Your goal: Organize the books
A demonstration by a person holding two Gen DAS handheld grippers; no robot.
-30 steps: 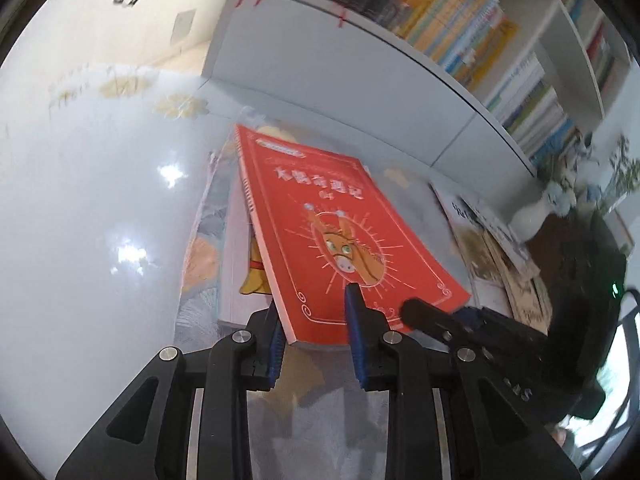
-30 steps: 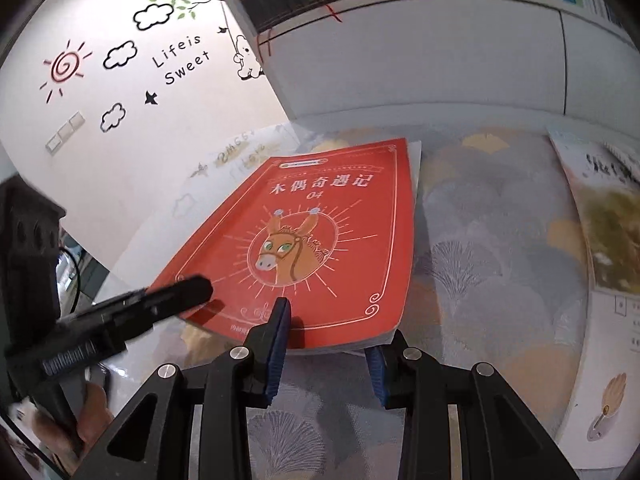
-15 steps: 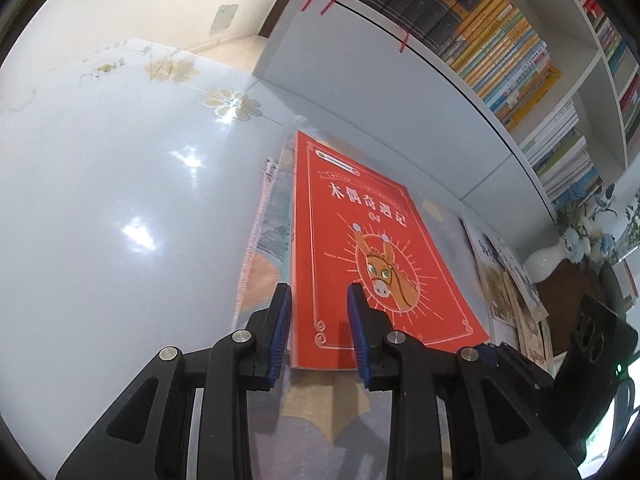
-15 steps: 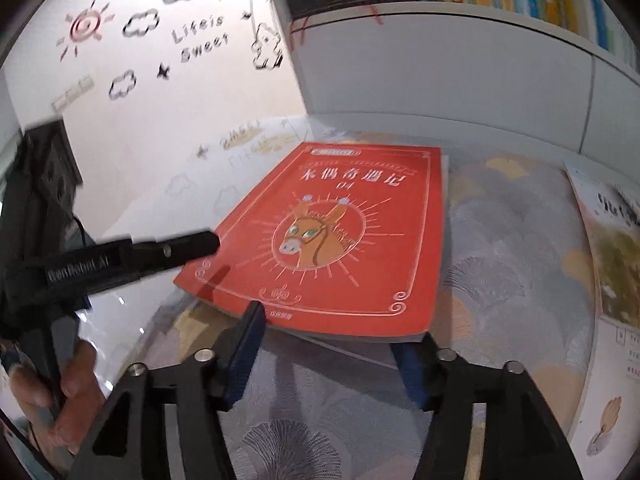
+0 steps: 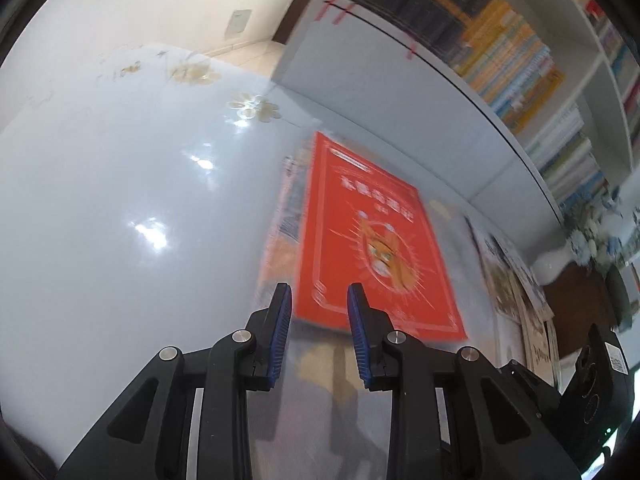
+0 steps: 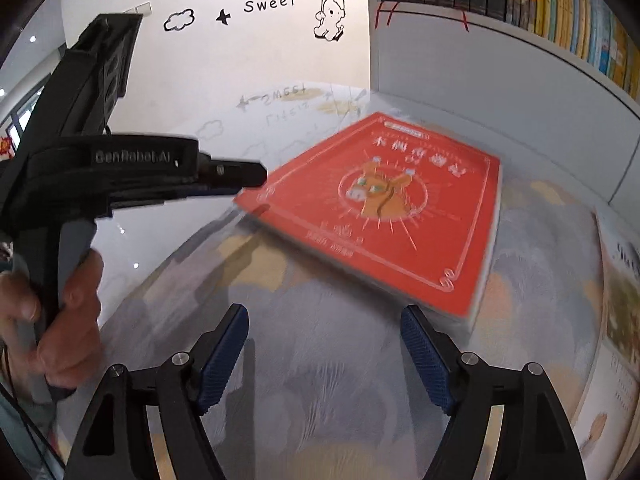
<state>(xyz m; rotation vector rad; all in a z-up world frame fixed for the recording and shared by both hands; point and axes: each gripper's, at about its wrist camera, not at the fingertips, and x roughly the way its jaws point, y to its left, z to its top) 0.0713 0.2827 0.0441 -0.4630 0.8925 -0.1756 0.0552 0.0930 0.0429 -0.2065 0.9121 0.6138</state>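
Ahead of your right hand-held gripper [image 6: 324, 354], jaws just spread wide, empty: red book [image 6: 400, 216] flat on tabletop [image 5: 120, 200], long axis running away. Left hand-held gripper [image 5: 319, 334] nearer, narrowly parted, gripping nothing.

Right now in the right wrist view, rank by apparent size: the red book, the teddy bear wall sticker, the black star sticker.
1. red book, largest, though it lies nearest the camera.
2. teddy bear wall sticker.
3. black star sticker, smallest.
Both stickers sit on the same far wall, so their order is dependable.
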